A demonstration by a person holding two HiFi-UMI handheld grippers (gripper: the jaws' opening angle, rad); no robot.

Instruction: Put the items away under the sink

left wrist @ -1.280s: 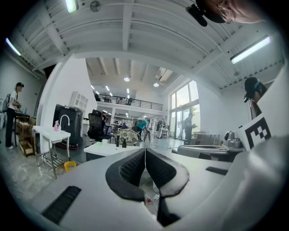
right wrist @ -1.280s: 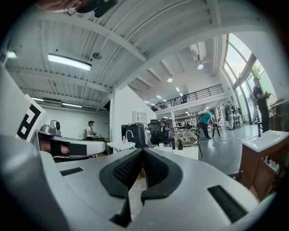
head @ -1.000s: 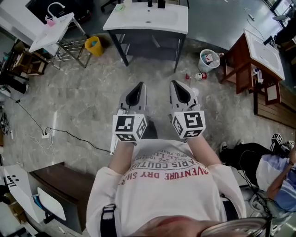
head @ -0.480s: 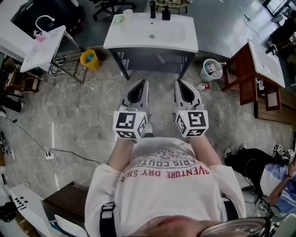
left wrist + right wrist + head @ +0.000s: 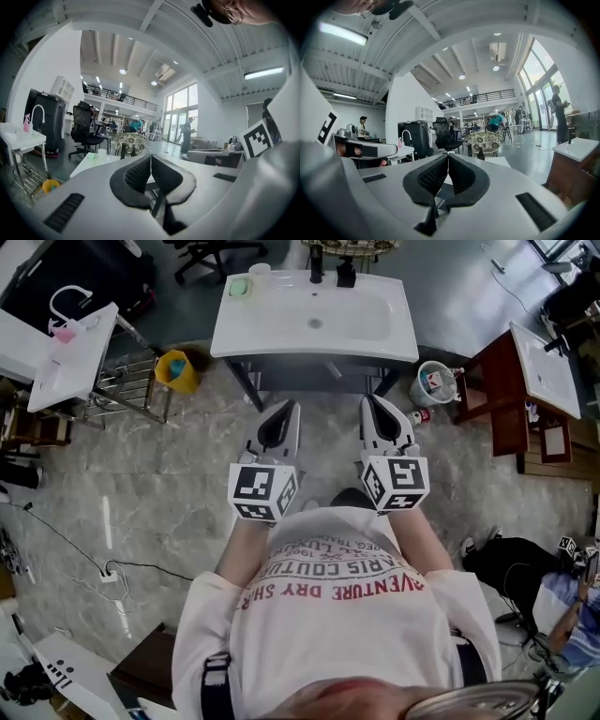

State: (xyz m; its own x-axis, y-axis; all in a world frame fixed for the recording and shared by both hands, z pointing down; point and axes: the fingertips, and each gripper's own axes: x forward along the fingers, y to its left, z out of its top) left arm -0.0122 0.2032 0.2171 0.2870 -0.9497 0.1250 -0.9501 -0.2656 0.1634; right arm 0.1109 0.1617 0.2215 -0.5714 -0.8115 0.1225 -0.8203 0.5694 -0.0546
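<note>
Walking toward the white sink [image 5: 281, 334], you have closed most of the gap. A second ago it sat small at the top of the head view. Now its basin spreads across 12 o'clock, and its near edge lies just beyond your gripper tips. The grey marble floor [image 5: 159, 474] between you and it has shrunk to a narrow strip.

Beneath the basin, the dark frame [image 5: 309, 374] stands open at the front. That looks like where the items belong, though nothing can be made out inside it from above.

Your left gripper [image 5: 285, 411] and right gripper [image 5: 374, 401] ride side by side, as they did a second ago, pointing at 12 o'clock. In the left gripper view [image 5: 150, 161] and the right gripper view [image 5: 447, 161], the black pads meet with nothing between them. Both grippers are fully closed and empty.

Likely items lie around the sink:
- A white pail [image 5: 433, 382] stands on the floor at 1 o'clock.
- A small bottle [image 5: 418, 414] lies just beside the pail.
- A yellow bucket [image 5: 175, 368] sits at 11 o'clock.
- A green dish [image 5: 241, 285] and dark bottles [image 5: 317, 263] rest on the basin's far rim.

Nothing has been picked up yet, so the approach is nearly finished and the first pick comes next.
</note>
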